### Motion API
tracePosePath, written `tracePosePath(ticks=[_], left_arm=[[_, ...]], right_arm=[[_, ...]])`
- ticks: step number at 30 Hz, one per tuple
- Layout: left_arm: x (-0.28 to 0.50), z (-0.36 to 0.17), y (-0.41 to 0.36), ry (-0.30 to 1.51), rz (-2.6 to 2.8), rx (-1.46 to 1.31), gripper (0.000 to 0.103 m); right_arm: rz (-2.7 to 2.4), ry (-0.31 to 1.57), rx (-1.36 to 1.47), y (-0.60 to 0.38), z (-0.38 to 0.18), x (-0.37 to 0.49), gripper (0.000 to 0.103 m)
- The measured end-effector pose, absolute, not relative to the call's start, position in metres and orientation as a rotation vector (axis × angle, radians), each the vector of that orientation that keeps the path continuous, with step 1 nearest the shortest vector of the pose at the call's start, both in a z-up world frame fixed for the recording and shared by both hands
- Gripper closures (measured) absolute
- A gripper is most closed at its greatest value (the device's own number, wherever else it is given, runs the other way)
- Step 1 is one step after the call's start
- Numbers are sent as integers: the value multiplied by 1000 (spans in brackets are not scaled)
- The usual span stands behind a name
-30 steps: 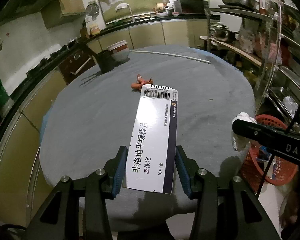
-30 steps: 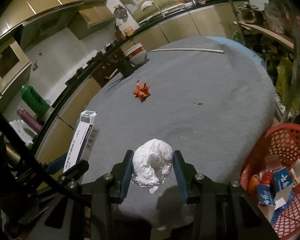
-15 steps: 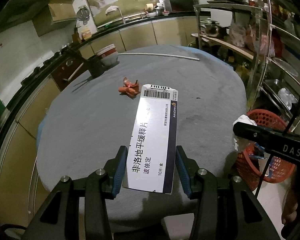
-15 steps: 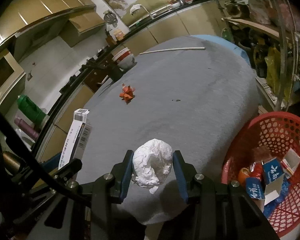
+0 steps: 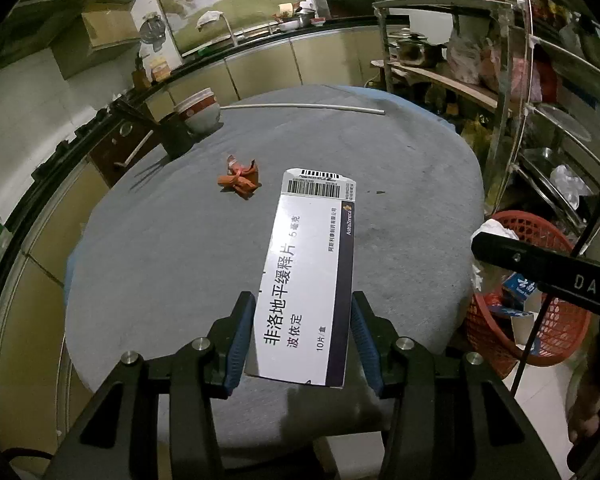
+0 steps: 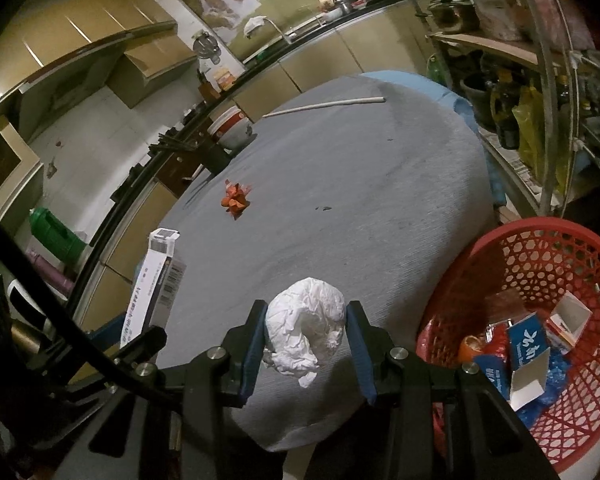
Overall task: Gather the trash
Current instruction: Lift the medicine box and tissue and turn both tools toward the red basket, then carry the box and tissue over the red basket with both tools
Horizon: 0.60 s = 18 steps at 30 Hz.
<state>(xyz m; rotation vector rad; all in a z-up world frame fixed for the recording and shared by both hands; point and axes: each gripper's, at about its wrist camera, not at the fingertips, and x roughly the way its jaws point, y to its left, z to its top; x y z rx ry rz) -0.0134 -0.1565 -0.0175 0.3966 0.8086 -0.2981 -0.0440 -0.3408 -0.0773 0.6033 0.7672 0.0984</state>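
My left gripper (image 5: 302,334) is shut on a long white medicine box (image 5: 310,276) with a barcode end, held above the near edge of the grey table (image 5: 180,248). The box also shows in the right wrist view (image 6: 156,280). My right gripper (image 6: 306,338) is shut on a crumpled white tissue ball (image 6: 306,334), held over the table's near right edge. A red mesh basket (image 6: 540,256) with several boxes and wrappers sits on the floor to the right; it also shows in the left wrist view (image 5: 556,320). A crumpled orange wrapper (image 5: 239,179) lies mid-table, also seen in the right wrist view (image 6: 236,199).
A white rod (image 5: 300,107) lies across the far side of the table. A bowl (image 5: 198,114) and a dark holder (image 5: 176,136) stand at the far left. Metal shelves (image 5: 540,80) with pots stand to the right. Kitchen counters (image 5: 260,40) run behind.
Both grippers have drawn back toward the near right edge of the table, each still holding its item. The red basket now shows larger and closer in the right wrist view.
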Motion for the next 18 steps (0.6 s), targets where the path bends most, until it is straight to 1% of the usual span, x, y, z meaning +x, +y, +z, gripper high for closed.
tracePosePath(ticks=[18], left_arm=[[-14, -19, -168, 810, -318, 410, 53]], right_arm=[[74, 746, 610, -351, -75, -54, 61]])
